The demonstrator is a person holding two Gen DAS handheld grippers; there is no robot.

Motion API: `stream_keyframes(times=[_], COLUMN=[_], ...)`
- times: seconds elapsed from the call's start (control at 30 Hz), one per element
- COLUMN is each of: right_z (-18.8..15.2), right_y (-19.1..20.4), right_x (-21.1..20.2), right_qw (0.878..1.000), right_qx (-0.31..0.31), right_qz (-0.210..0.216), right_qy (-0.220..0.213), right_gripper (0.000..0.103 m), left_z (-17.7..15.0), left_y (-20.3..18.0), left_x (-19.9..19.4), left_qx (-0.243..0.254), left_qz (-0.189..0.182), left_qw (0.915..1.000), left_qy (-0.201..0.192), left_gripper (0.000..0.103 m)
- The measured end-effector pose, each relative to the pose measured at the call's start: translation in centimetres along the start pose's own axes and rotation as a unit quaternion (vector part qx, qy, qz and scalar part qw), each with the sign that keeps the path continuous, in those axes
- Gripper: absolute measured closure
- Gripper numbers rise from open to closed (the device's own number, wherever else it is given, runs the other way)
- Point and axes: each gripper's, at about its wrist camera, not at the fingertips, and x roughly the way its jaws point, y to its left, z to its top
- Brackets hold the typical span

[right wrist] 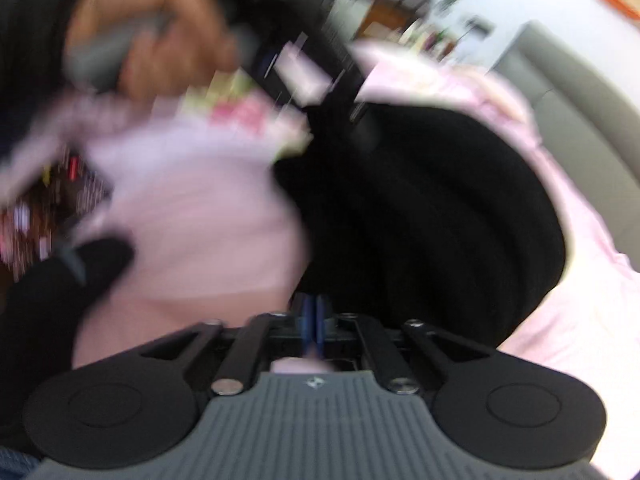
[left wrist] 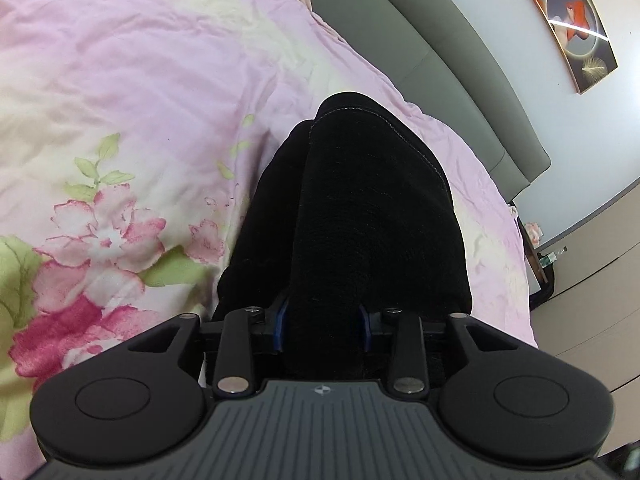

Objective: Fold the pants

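Left wrist view: blue fingers [left wrist: 280, 326] stand apart with a thick wad of the black pants [left wrist: 360, 208] filling the gap; left gripper [left wrist: 322, 328] grips that wad. The pants run forward from the fingers as a long doubled strip with stitched seams along one edge, lying on the pink floral quilt [left wrist: 120, 100] of the bed. Grey headboard [left wrist: 440, 60] and a framed picture [left wrist: 576, 28] sit beyond.

Right wrist view, heavily blurred: right gripper [right wrist: 315, 320] has its fingers pressed together; whether any cloth is pinched between them I cannot tell. The pants bulge just ahead as a dark mound. The person's left hand [right wrist: 160, 28] shows top left, around the other tool's handle.

Judgement: fabric is soft, limp, fairly heavy, not slippery; it will sag between holds. Best taken at the seamed edge or hem, through all layers. Left gripper looks tilted down along the strip.
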Motion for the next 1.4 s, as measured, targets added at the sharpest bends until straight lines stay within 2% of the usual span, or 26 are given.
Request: stream_keyframes(times=[0.03, 0.1, 0.2, 0.23, 0.27, 0.3, 0.33, 0.47, 0.53, 0.63, 0.67, 0.77, 0.83, 0.9, 1.0, 1.13, 1.3, 1.37, 1.4], right_z=[0.5, 1.0, 1.1, 0.9, 0.8, 0.7, 0.6, 1.0, 0.4, -1.0, -1.5, -2.3, -2.5, -2.7, -3.2, -3.0, -3.6, -3.3, -3.0], right_y=[-0.8, -2.0, -3.4, -3.7, -4.1, -4.3, -4.5, -3.6, -2.4, -1.9, -1.8, -0.8, -0.5, -0.2, -1.0, -2.3, -2.0, -2.1, -2.6], right_x=[-0.7, -1.2, 0.1, 0.8, 1.7, 2.6, 3.2, 1.6, 0.1, 0.3, 0.6, 1.1, 1.4, 1.6, 0.4, -0.4, -0.2, -0.5, -0.9], right_qw=[1.0, 0.998, 0.997, 0.998, 0.997, 0.996, 0.995, 0.997, 0.996, 0.996, 0.996, 0.997, 0.997, 0.996, 0.997, 0.999, 0.996, 0.996, 0.997], right_qx=[0.007, 0.007, -0.005, -0.006, -0.008, -0.013, -0.012, -0.034, -0.055, -0.042, -0.038, -0.037, -0.039, -0.047, -0.038, 0.006, -0.013, -0.002, 0.022], right_qz=[-0.018, -0.062, -0.071, -0.063, -0.06, -0.072, -0.079, -0.056, -0.045, -0.029, -0.027, -0.036, -0.038, -0.031, -0.013, -0.005, 0.039, 0.051, 0.054], right_qy=[-0.016, -0.028, 0.006, 0.021, 0.036, 0.046, 0.053, 0.04, 0.045, 0.068, 0.072, 0.065, 0.062, 0.067, 0.068, 0.053, 0.085, 0.072, 0.056], right_gripper=[0.081, 0.064, 0.064, 0.069, 0.074, 0.095, 0.1, 0.102, 0.102, 0.101, 0.101, 0.1, 0.1, 0.099, 0.099, 0.096, 0.099, 0.099, 0.099], left_z=[0.0, 0.1, 0.1, 0.1, 0.0, 0.0, 0.0, 0.2, 0.8, 1.8, 2.0, 1.7, 1.2, 0.6, 0.2, 0.2, 0.4, 0.5, 0.4], left_y=[-0.1, -0.1, -0.1, 0.0, 0.0, 0.0, -0.1, -0.4, -0.2, -0.2, -0.4, -1.3, -1.9, -2.7, -3.5, -3.9, -3.1, -3.2, -3.2], left_x=[0.0, 0.1, 0.0, 0.0, 0.0, 0.0, 0.0, -1.3, -2.6, -3.8, -3.7, -2.4, -1.0, 0.3, 0.6, 0.4, 0.5, 0.4, 0.4], left_qx=[0.0, -0.001, -0.004, -0.004, -0.005, -0.005, -0.004, -0.003, -0.017, -0.029, -0.025, 0.004, 0.027, 0.062, 0.096, 0.116, 0.092, 0.097, 0.099], left_qz=[0.0, 0.0, -0.002, -0.002, -0.003, -0.004, -0.005, 0.006, -0.008, -0.018, -0.022, -0.027, -0.005, 0.032, 0.063, 0.082, 0.078, 0.08, 0.081], left_qw=[1.0, 1.0, 1.0, 1.0, 1.0, 1.0, 1.0, 0.9998, 0.9989, 0.996, 0.996, 0.9983, 0.999, 0.9973, 0.9931, 0.9896, 0.9925, 0.9919, 0.9915], left_qy=[-0.001, -0.001, -0.002, -0.002, -0.003, -0.002, -0.002, -0.018, -0.043, -0.083, -0.083, -0.052, -0.034, -0.022, -0.023, -0.023, -0.02, -0.019, -0.019], left_gripper=[0.061, 0.061, 0.06, 0.06, 0.06, 0.059, 0.059, 0.061, 0.061, 0.06, 0.056, 0.053, 0.05, 0.038, 0.037, 0.038, 0.037, 0.037, 0.037])
